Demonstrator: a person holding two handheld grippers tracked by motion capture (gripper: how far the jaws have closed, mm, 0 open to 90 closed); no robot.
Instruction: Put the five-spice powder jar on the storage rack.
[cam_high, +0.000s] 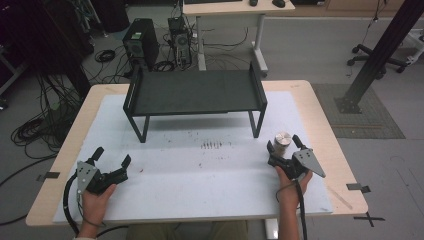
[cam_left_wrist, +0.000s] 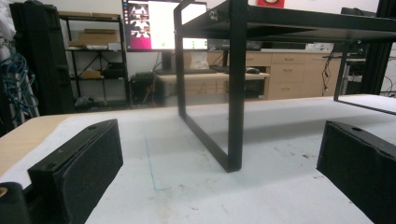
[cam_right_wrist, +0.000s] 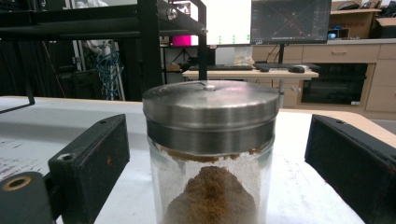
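Jaws of the right gripper (cam_high: 284, 145) stand wide, one on each side of the jar (cam_right_wrist: 210, 154), with clear gaps to the glass in the right gripper view; nothing is gripped yet. That jar stands upright on the worktop (cam_high: 200, 170), toward its right side, in front of the right leg of the rack (cam_high: 195, 92).

It looks like a clear glass cylinder under a brushed metal lid (cam_right_wrist: 211, 109), holding a mound of brown powder (cam_right_wrist: 212, 196) that fills only the lower part. So it is probably stiff and moderately weighty for its size, with the weight low. Glass is smooth and likely slippery against the pads, and it would break if dropped or knocked against the rack. The lid may only sit or screw on loosely, so lifting by it seems risky. The better hold would be across the glass body, just under the lid band, jaws square to the wall and closed firmly but not hard. Keeping it upright should stop the powder shifting.

Farther off, the left gripper (cam_high: 111, 161) rests near the worktop's left front, jaws wide too and bare between, facing the rack's left leg (cam_left_wrist: 236, 84).
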